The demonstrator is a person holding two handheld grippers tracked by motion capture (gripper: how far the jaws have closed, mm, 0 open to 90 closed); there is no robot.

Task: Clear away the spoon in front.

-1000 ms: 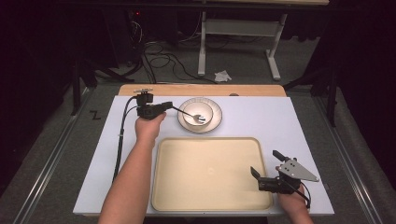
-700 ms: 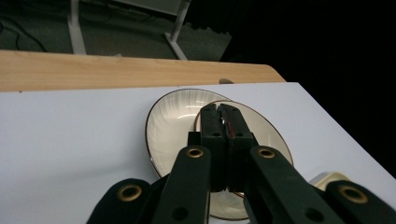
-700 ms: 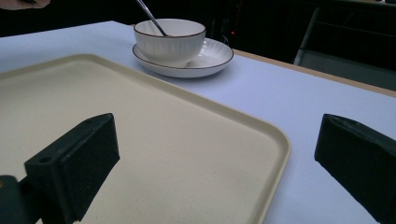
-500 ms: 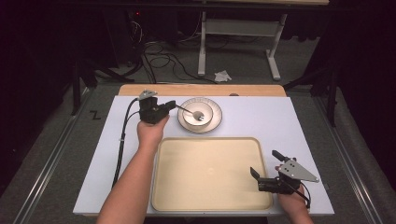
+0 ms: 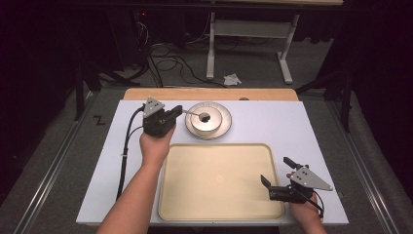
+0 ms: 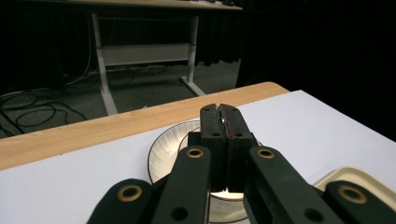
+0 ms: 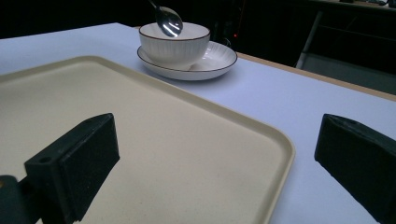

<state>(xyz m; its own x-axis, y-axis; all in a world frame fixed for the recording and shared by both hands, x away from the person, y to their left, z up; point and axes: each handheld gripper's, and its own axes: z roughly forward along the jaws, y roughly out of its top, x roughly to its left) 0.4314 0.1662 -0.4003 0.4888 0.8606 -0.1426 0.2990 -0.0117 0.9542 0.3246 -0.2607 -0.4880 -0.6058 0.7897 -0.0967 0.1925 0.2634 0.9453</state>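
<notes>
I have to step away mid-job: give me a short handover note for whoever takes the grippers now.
Left gripper: shut on the spoon, whose bowl hangs over the cup.
Right gripper: open, holding nothing, at the tray's right edge.
Cup stands on its saucer behind the tray.
Done: spoon gripped.
Left: probably set the spoon, cup and saucer on the bare tray.

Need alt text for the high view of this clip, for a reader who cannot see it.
The left gripper, shut on a spoon, holds it over a white bowl on a saucer. Nearer, a beige tray lies bare, with the right gripper open at its right edge.
</notes>
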